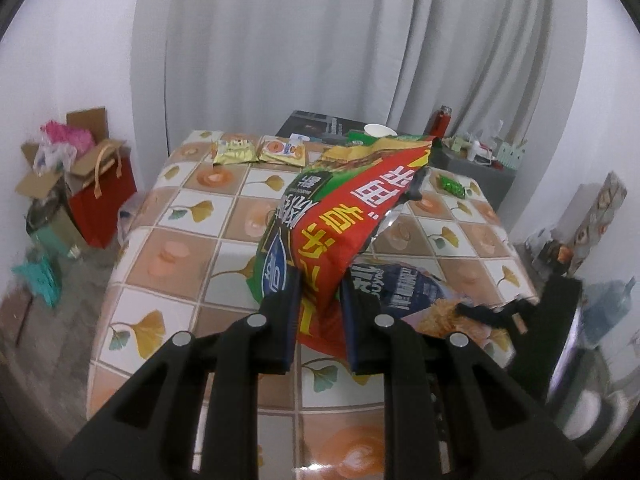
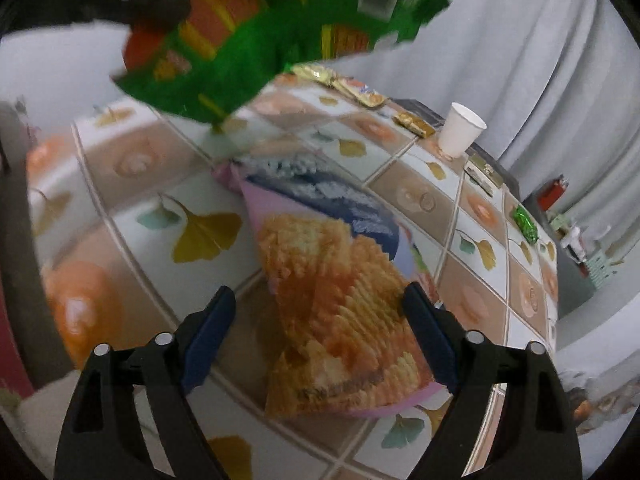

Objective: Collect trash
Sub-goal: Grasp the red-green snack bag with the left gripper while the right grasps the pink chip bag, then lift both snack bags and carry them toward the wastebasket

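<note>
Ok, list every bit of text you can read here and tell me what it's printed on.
"UYA": partial Latin letters on the dark blue panel of the pink chip bag; the rest is hidden.
Red-and-green snack bag held in the left gripper: large white and yellow Chinese characters, upside down and creased, not reliably readable.
Small yellow packets at the far edge: print too small.
Right wrist view: all print blurred.

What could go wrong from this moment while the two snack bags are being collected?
The left gripper pinches the red and green bag only near one edge, so it may slip out. The right gripper is open around the chip bag; closing may catch only a fold. A wide swing could tip the paper cup.
</note>
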Action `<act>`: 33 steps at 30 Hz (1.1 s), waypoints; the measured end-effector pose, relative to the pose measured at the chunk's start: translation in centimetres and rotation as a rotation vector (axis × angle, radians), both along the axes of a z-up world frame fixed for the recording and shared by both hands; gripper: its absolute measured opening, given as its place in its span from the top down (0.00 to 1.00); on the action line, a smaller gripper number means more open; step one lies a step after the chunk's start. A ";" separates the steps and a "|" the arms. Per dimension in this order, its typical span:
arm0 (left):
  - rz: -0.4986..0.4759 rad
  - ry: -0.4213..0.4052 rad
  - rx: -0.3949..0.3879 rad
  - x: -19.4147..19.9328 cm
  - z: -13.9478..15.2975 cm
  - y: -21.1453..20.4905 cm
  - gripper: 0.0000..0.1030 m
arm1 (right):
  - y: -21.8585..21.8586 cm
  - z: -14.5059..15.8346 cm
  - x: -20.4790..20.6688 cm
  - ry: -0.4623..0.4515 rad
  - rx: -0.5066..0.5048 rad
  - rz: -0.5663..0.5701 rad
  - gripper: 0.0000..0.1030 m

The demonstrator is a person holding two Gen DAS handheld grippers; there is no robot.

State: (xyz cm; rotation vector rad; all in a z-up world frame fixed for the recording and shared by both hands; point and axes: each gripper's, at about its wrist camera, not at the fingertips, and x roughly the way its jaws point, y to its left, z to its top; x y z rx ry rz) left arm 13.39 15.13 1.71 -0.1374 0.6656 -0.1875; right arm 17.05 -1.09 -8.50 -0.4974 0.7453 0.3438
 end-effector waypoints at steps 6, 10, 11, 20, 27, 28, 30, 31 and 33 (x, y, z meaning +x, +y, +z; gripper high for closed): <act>-0.015 0.015 -0.085 -0.5 0.3 0.2 0.83 | -4.4 2.7 0.6 0.061 0.204 -0.137 0.70; -0.063 0.031 -0.184 -0.6 1.0 -0.5 0.84 | -11.3 5.7 0.4 0.159 0.535 -0.247 0.75; -0.075 0.036 -0.209 -0.6 1.2 -0.6 0.84 | -13.2 6.3 0.2 0.186 0.628 -0.272 0.76; -0.227 0.152 -0.466 0.2 0.3 -4.6 0.84 | -28.4 3.7 -4.4 0.476 1.426 -0.382 0.76; -0.252 0.221 -0.437 0.9 -1.9 -8.4 0.84 | -31.3 -1.5 -6.7 0.551 1.494 -0.529 0.74; -0.247 0.225 -0.420 0.9 -2.2 -8.7 0.84 | -31.5 -1.7 -6.6 0.545 1.478 -0.549 0.73; -0.237 0.231 -0.392 1.2 -2.7 -9.3 0.84 | -31.8 -1.9 -6.5 0.532 1.467 -0.564 0.73; -0.231 0.234 -0.388 1.2 -2.9 -9.3 0.84 | -31.9 -1.8 -6.4 0.527 1.459 -0.566 0.73; -0.222 0.241 -0.384 1.6 -3.3 -9.3 0.84 | -32.0 -1.7 -6.1 0.512 1.427 -0.573 0.69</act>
